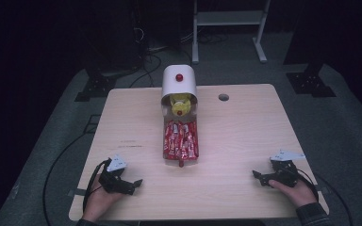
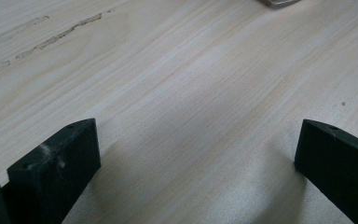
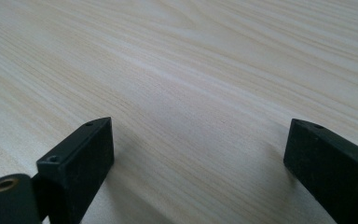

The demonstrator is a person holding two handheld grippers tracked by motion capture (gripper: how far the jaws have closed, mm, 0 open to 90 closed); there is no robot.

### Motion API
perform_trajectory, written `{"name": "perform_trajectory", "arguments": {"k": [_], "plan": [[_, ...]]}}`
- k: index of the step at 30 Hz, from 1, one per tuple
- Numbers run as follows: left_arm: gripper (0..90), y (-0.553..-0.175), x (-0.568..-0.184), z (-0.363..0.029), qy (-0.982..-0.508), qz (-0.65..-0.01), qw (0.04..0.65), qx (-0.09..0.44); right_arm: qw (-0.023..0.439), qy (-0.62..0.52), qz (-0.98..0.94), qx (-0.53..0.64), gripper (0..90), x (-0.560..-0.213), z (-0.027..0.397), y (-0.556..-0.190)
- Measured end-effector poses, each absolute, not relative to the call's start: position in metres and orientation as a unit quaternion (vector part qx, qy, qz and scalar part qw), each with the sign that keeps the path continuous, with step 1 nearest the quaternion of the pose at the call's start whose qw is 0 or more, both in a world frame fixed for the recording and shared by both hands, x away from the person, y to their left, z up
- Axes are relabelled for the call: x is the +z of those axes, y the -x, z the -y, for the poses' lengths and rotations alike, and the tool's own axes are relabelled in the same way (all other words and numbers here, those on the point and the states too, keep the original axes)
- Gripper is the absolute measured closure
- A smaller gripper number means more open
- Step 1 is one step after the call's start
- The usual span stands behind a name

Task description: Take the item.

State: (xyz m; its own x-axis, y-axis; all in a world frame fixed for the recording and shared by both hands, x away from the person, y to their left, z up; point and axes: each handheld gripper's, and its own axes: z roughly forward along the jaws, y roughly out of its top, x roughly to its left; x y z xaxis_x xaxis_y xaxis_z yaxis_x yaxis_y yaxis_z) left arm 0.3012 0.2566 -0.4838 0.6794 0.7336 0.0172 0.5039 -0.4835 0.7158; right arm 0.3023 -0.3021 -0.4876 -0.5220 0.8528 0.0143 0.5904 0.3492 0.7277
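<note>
With both grippers' [image 1: 138, 182] [image 1: 256, 175] fingers apart and empty on the worktop [image 1: 245, 136], the tray [image 1: 181, 161] could be nudged and its packets [image 1: 181, 137] spilled.

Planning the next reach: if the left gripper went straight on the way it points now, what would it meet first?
The left gripper, jaws open and empty, points right and low across the bare table. Its line seems to pass in front of the clear tray of red packets, so likely nothing but tabletop; depth is hard to judge.

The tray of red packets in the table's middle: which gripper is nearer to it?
Left. The left gripper rests at the near edge, just left of the tray of red packets; the right gripper lies farther off to its right. Both are open.
</note>
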Motion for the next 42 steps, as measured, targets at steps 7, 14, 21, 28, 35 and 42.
{"name": "perform_trajectory", "arguments": {"k": [7,14,21,28,35,42], "plan": [[0.0,-0.301,-0.484,-0.257,-0.846,-0.366,0.353,0.163,0.182,-0.453,-0.801,0.348,7.9,-0.486,0.303,-0.303],[0.0,-0.301,-0.484,-0.257,-0.846,-0.366,0.353,0.163,0.175,-0.454,-0.797,0.356,8.0,-0.480,0.302,-0.303],[0.0,-0.301,-0.484,-0.257,-0.846,-0.366,0.353,0.163,0.174,-0.452,-0.796,0.364,8.0,-0.475,0.300,-0.303],[0.0,-0.301,-0.484,-0.257,-0.846,-0.366,0.353,0.163,0.170,-0.449,-0.796,0.370,8.0,-0.471,0.298,-0.303],[0.0,-0.301,-0.484,-0.257,-0.846,-0.366,0.353,0.163,0.172,-0.444,-0.797,0.372,8.0,-0.467,0.295,-0.304],[0.0,-0.301,-0.484,-0.257,-0.846,-0.365,0.353,0.163,0.171,-0.439,-0.798,0.375,8.0,-0.463,0.291,-0.305]]}}
